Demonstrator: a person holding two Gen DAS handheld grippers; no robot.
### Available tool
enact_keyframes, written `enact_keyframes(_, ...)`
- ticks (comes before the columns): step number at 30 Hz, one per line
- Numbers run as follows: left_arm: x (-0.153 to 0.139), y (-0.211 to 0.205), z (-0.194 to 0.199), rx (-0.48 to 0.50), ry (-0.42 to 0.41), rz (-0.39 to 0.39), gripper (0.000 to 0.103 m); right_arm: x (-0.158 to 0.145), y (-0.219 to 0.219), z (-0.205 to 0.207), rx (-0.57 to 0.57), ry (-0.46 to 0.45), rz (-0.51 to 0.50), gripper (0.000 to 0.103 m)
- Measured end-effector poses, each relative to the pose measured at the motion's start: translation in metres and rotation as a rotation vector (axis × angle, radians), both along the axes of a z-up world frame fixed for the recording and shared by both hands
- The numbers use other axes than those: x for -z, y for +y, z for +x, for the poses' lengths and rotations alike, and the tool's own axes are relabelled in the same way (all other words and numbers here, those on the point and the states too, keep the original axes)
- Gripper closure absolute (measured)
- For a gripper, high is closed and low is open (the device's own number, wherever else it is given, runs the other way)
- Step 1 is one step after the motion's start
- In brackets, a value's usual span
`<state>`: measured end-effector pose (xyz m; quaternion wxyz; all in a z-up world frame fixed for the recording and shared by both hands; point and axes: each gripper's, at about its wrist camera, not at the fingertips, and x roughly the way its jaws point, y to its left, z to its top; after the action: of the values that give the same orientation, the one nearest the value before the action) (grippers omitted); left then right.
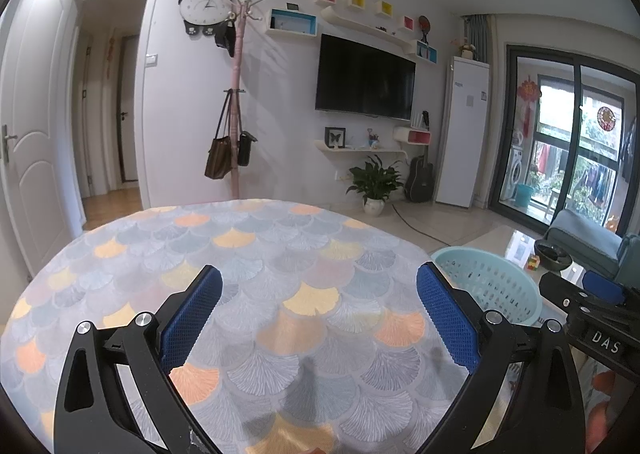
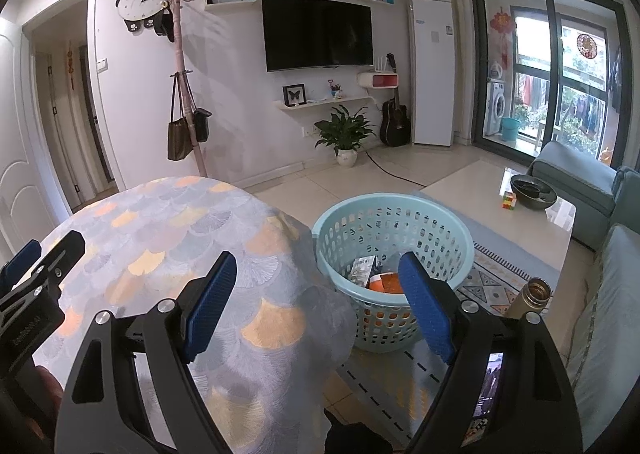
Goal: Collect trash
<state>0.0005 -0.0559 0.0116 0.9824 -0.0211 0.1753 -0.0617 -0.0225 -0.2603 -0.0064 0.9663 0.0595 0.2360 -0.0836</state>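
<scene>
Your left gripper [image 1: 319,282] hangs over the round table [image 1: 248,254], its blue pads spread wide with only the fan-patterned cloth between them. Your right gripper [image 2: 318,272] is also spread wide and grips nothing; it sits over the table's edge, one pad above the cloth and the other in front of the basket [image 2: 394,209].

From the left wrist you see just the rim and holed wall of that pale blue basket [image 1: 490,282] beyond the table's right side, and the tip of your right gripper at the far right. The basket's inside is hidden there.

From the right wrist you look down into it: the basket stands on the floor just beside the table, and the trash [image 2: 370,274] lies at its bottom, a small printed carton next to something orange. A metal bottle [image 2: 532,294] stands on the rug [image 2: 496,278] beyond it.
</scene>
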Motion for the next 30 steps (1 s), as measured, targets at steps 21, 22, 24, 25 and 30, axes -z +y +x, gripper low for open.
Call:
enact_keyframes(21,0.0033,0.0004,0.0031,0.013,0.009,-0.005,0.008,0.0010,0.0006,-0.0008,-0.007,0.004,-0.001,0.023)
enact_keyframes(22,0.0033,0.0002,0.0029,0.012,0.009,-0.004,0.008,0.0010,0.0006,-0.0008,-0.007,0.004,-0.001,0.023)
enact_keyframes(24,0.0027,0.0008,0.0028,0.014,0.007,-0.004,0.008,0.0008,0.0008,-0.0004,-0.009,0.006,0.001,0.023)
enact_keyframes(25,0.0033,0.0003,0.0030,0.013,0.007,-0.004,0.008,0.0011,0.0007,-0.0003,-0.009,0.008,0.002,0.023)
enact_keyframes(30,0.0025,0.0003,0.0025,0.013,0.008,-0.002,0.008,0.0014,0.0006,-0.0003,-0.009,0.009,0.002,0.023)
